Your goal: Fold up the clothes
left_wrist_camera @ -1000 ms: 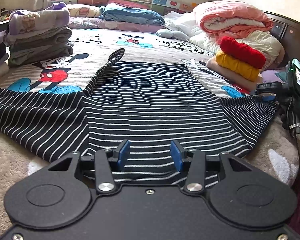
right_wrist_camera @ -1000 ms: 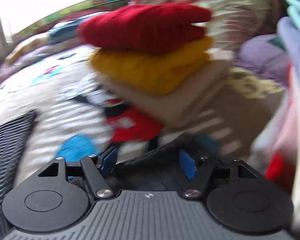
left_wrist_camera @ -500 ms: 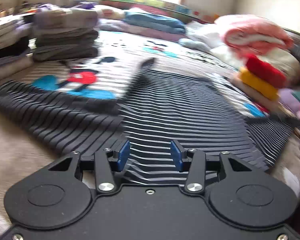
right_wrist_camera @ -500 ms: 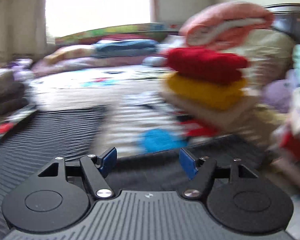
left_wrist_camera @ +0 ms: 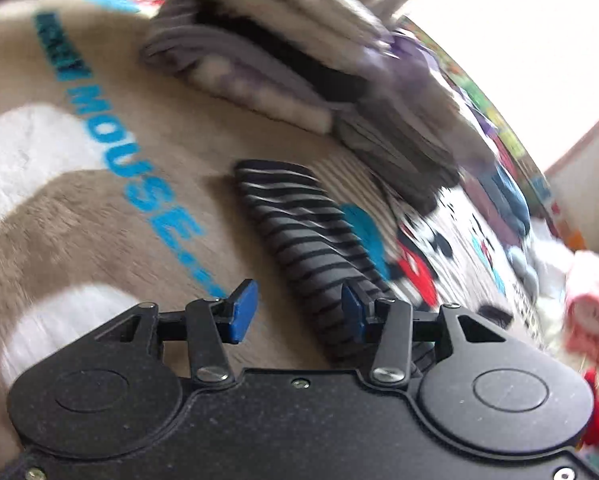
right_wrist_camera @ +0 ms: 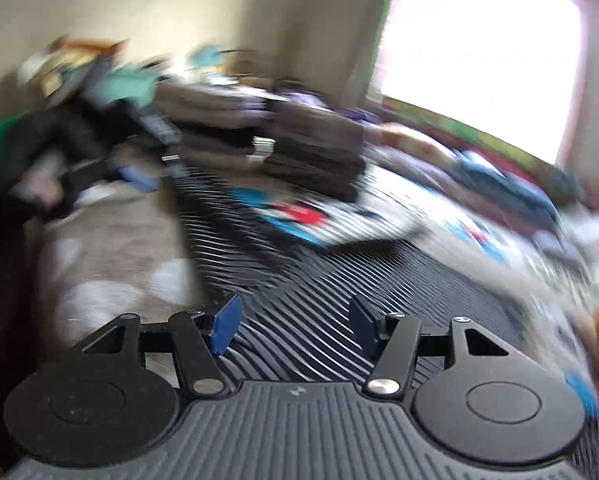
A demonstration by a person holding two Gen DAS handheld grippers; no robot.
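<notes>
Left wrist view: the left gripper (left_wrist_camera: 295, 310) hangs tilted over the bed, its blue pads (left_wrist_camera: 241, 312) spread apart with nothing pinched. A sleeve of the black garment with thin white stripes (left_wrist_camera: 307, 236) lies flat on the taupe plush blanket with blue lettering and white patches (left_wrist_camera: 99, 208), running from under the right-hand pad away toward the far side. The cloth passes below the jaws; the pads do not press it. Beyond the sleeve end sit stacks of folded grey and purple clothes (left_wrist_camera: 299, 68), blurred. Far right: a pink and white bundle (left_wrist_camera: 591, 312), blurred.

Right wrist view: heavy motion blur. The right gripper (right_wrist_camera: 293, 326) has its jaws closing, blue pads (right_wrist_camera: 225, 330) apart for now, nothing clamped. The striped garment's body (right_wrist_camera: 339, 280) lies spread on the bed directly beneath and ahead of the jaws; one sleeve reaches away to the upper left. The other gripper (right_wrist_camera: 139, 172) shows as a dark smear near that sleeve's end; its jaws cannot be read here. Folded dark clothes (right_wrist_camera: 315, 152) stand behind, below a bright window (right_wrist_camera: 479, 52).
</notes>
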